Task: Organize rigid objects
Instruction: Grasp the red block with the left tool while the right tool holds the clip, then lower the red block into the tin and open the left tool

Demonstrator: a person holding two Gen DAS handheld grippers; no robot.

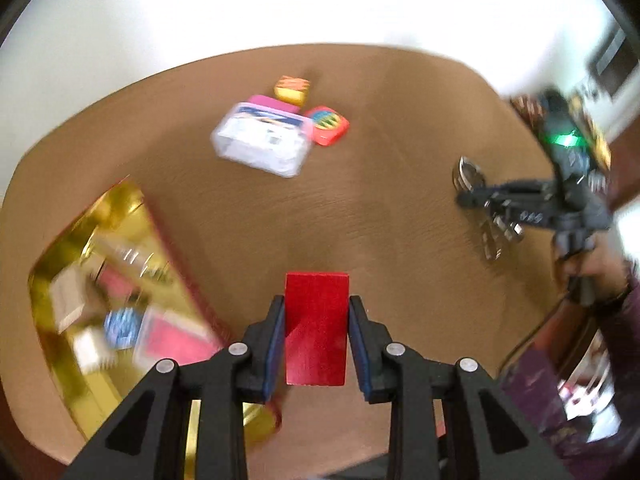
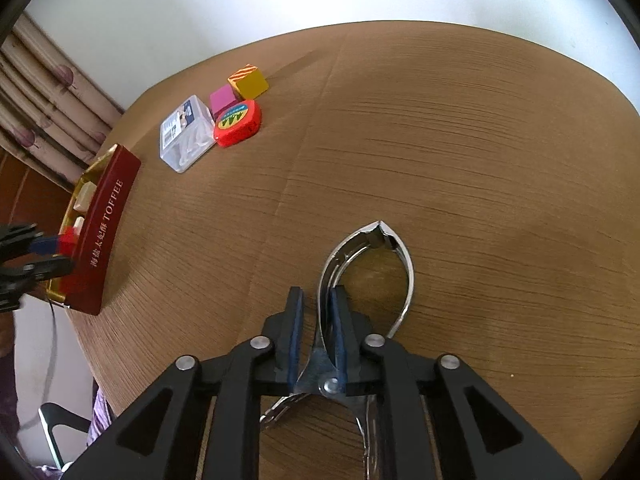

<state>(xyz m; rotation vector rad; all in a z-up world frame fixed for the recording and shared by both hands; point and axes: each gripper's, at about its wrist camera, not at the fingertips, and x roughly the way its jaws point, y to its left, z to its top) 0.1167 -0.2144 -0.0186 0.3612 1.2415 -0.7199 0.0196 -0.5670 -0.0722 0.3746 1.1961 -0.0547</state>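
My left gripper [image 1: 316, 304] is shut on a red block [image 1: 316, 328] and holds it above the table, just right of the gold toffee tin [image 1: 52, 264]. In the right wrist view the left gripper [image 2: 60, 254] with the red block [image 2: 68, 240] is at the tin [image 2: 104, 232]. My right gripper [image 2: 318, 300] is closed around one arm of the metal nippers [image 2: 372, 264] that lie on the table; it also shows in the left wrist view [image 1: 472, 196] over the nippers [image 1: 492, 236].
A clear plastic box [image 2: 186, 132], a pink block [image 2: 222, 100], a yellow striped block [image 2: 248, 80] and a red tape measure [image 2: 238, 122] sit together at the far left of the wooden table [image 2: 480, 140]. The tin holds several small items.
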